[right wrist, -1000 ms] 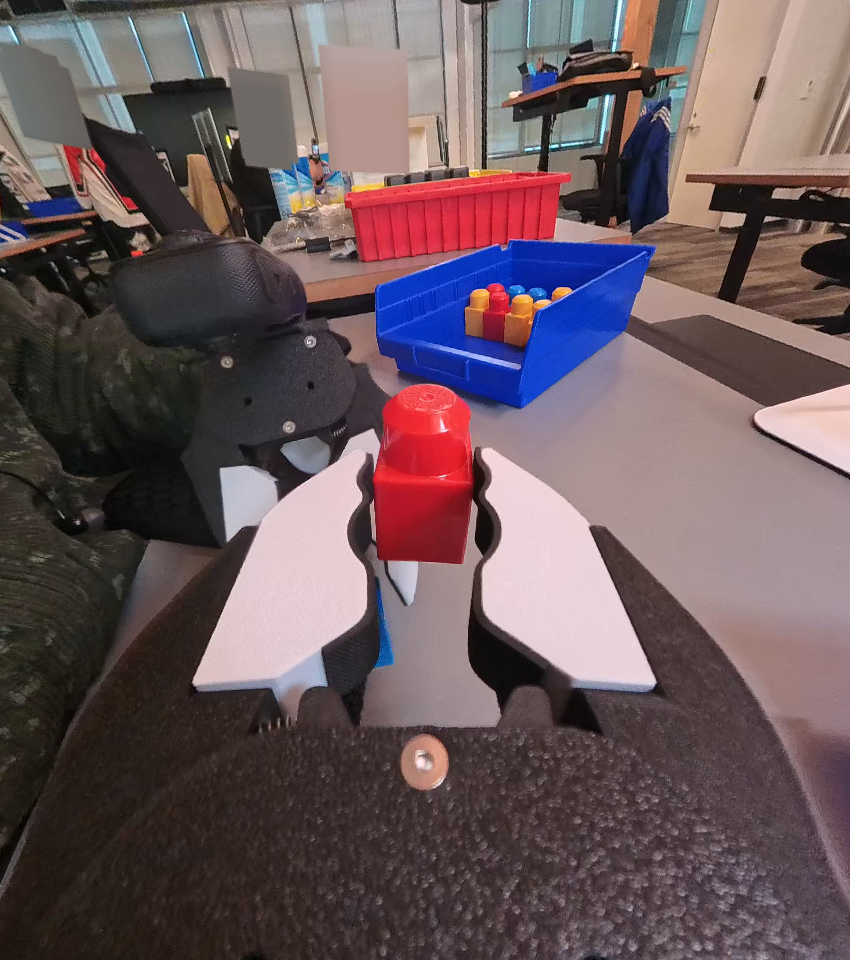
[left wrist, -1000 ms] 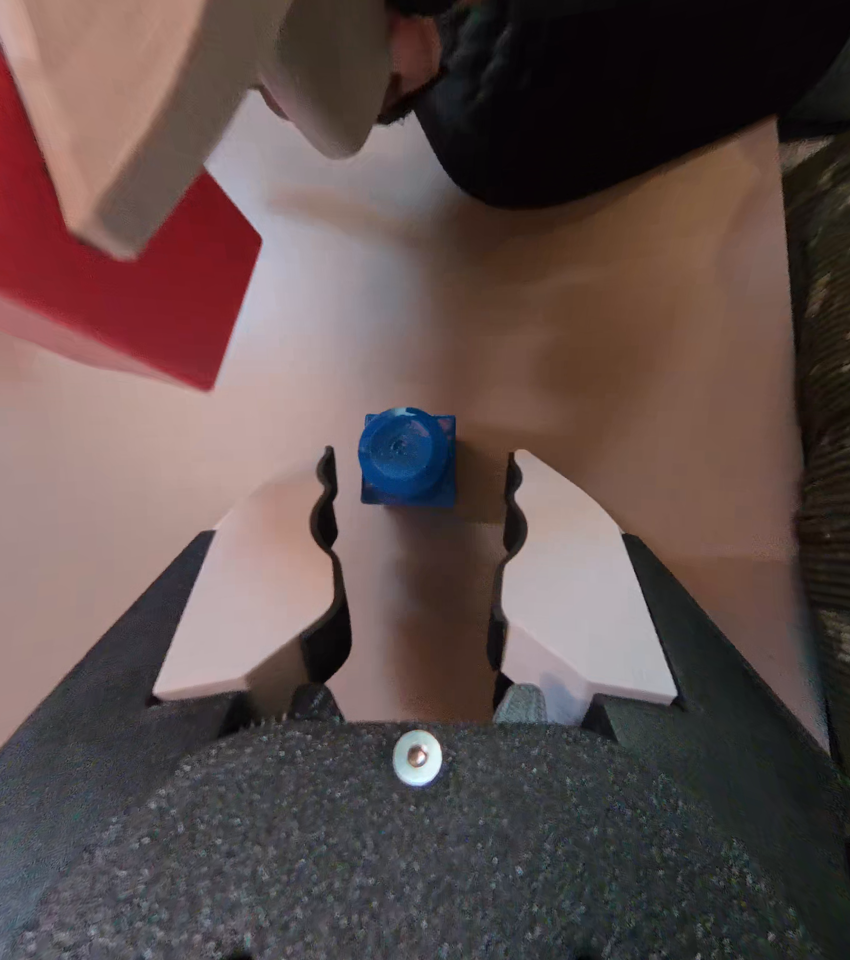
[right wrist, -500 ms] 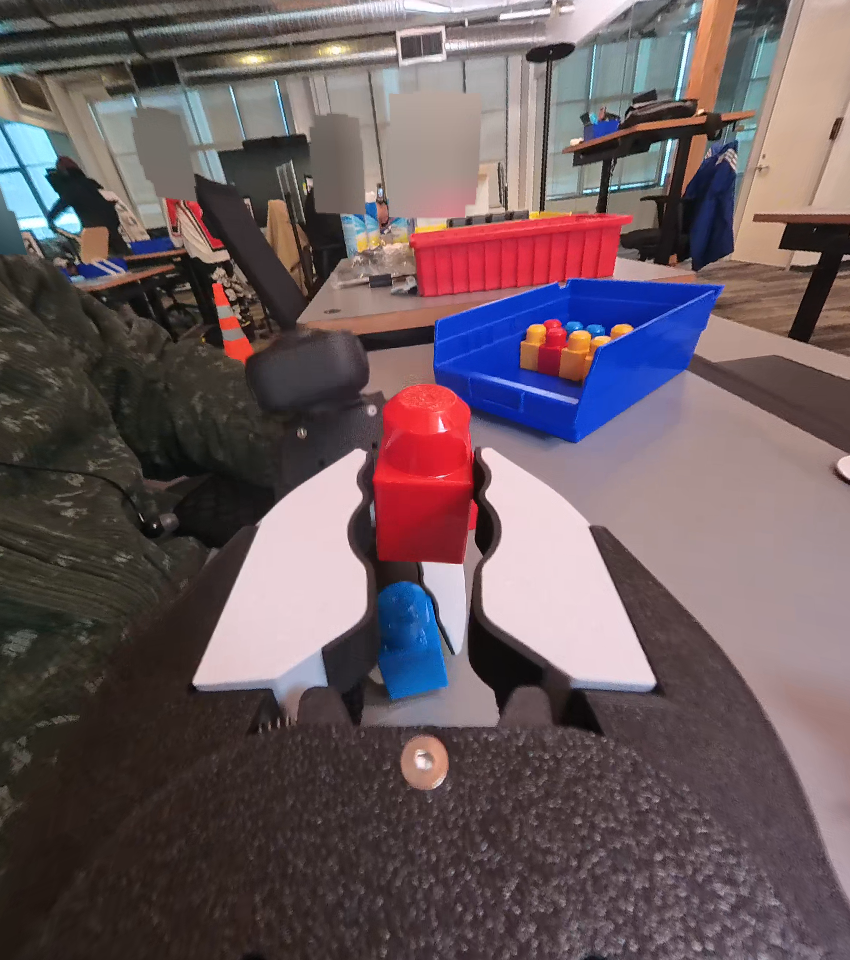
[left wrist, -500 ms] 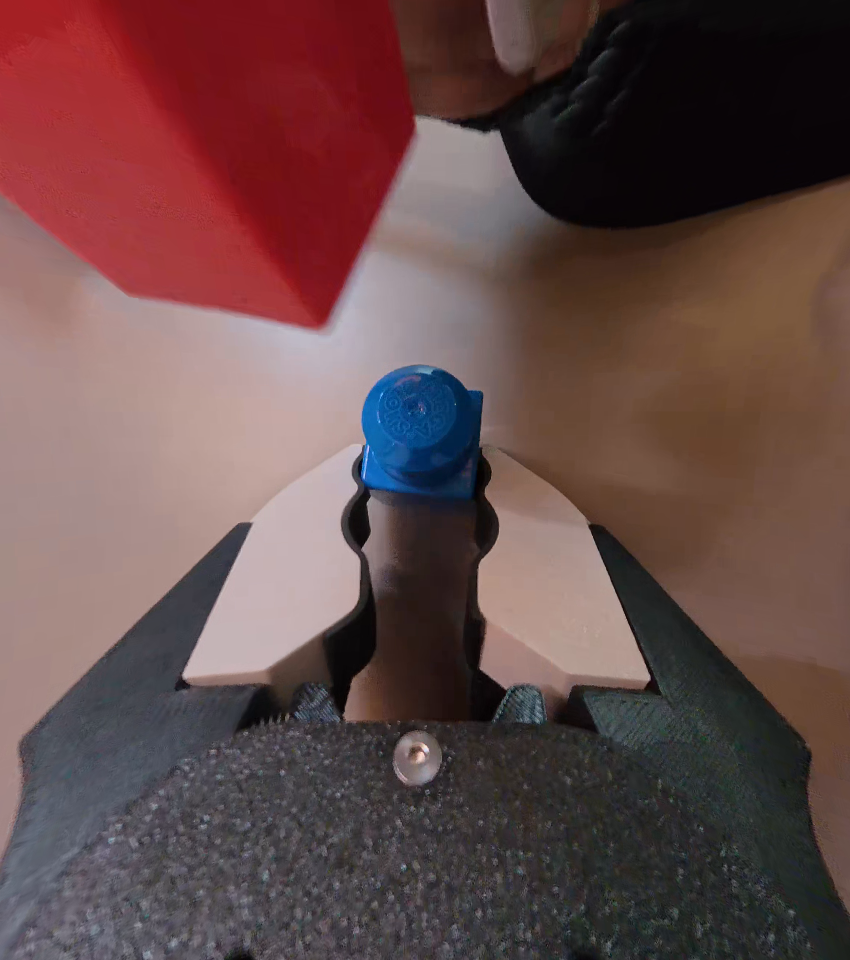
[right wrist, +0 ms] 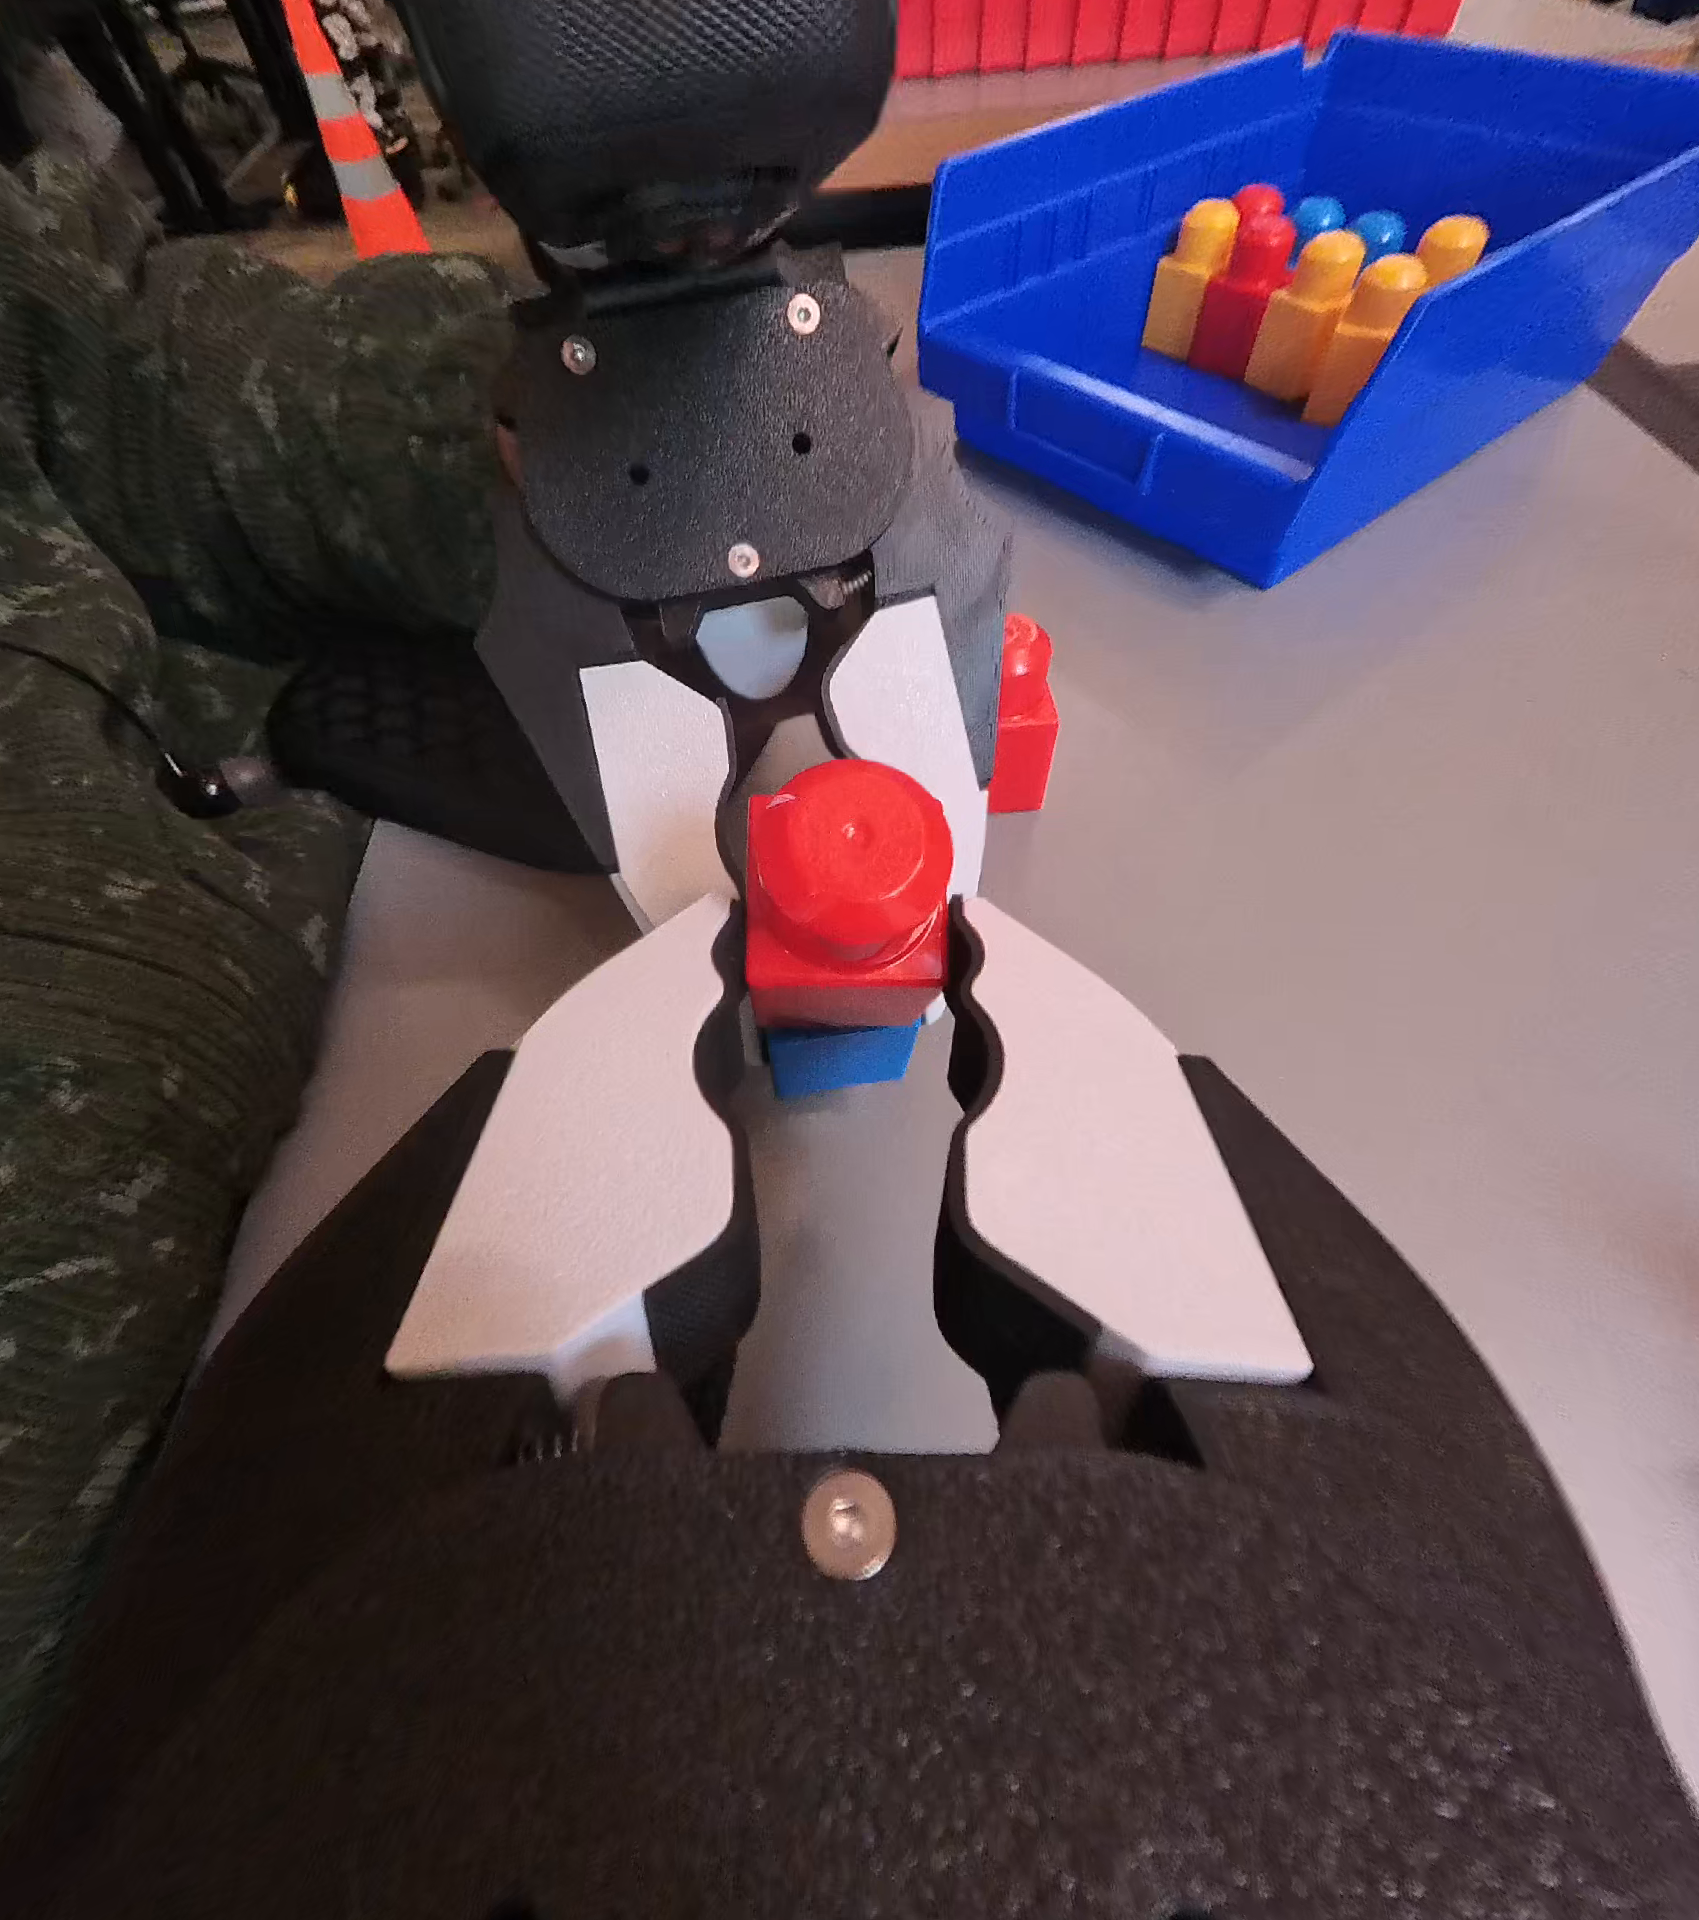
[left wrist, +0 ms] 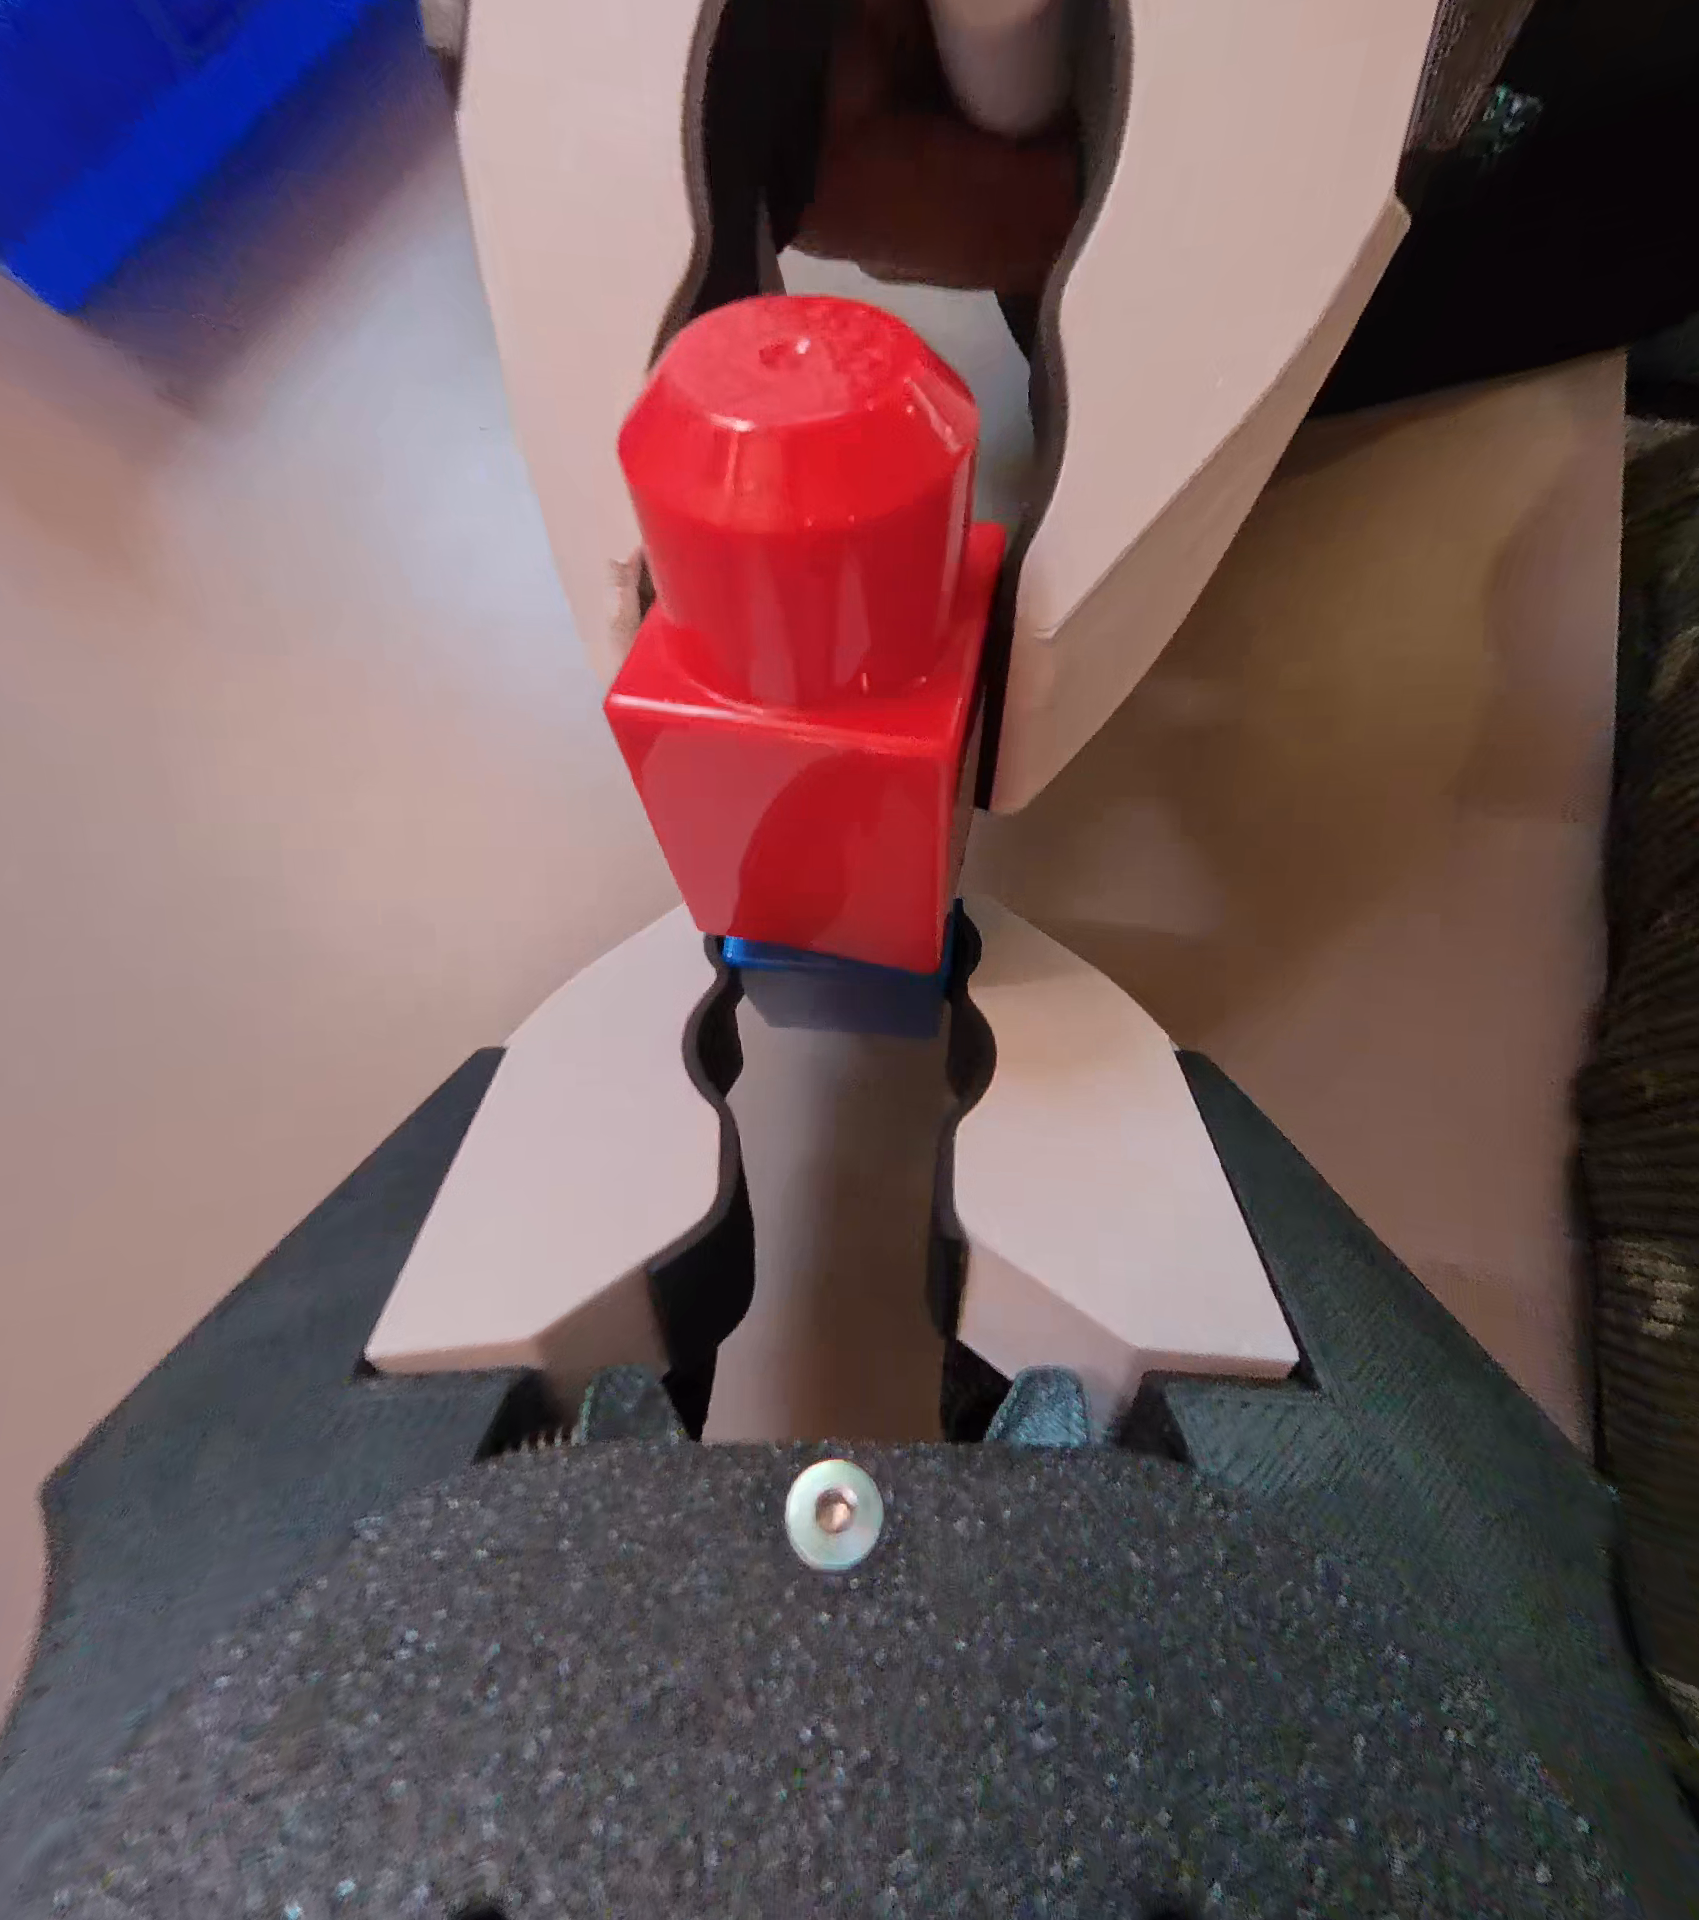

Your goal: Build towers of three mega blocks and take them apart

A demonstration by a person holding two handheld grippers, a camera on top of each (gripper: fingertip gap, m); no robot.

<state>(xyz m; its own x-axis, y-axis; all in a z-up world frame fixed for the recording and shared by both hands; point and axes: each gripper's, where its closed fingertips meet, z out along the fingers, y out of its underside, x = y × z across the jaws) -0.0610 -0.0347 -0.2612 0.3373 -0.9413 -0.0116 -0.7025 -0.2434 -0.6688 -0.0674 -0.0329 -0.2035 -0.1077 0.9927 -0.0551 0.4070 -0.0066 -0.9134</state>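
— So what do your two cameras give you?

— My left claw (left wrist: 840,971) pinches the blue block (left wrist: 840,997) on the table (left wrist: 201,831); my right claw (right wrist: 845,961) clamps the red block (right wrist: 845,914) stacked on it. Only the right view shows a second red block (right wrist: 1024,717) behind the left claw and the bin (right wrist: 1115,436) of blocks (right wrist: 1302,291).

— Anything hidden?

— Most of the blue block, under the red.
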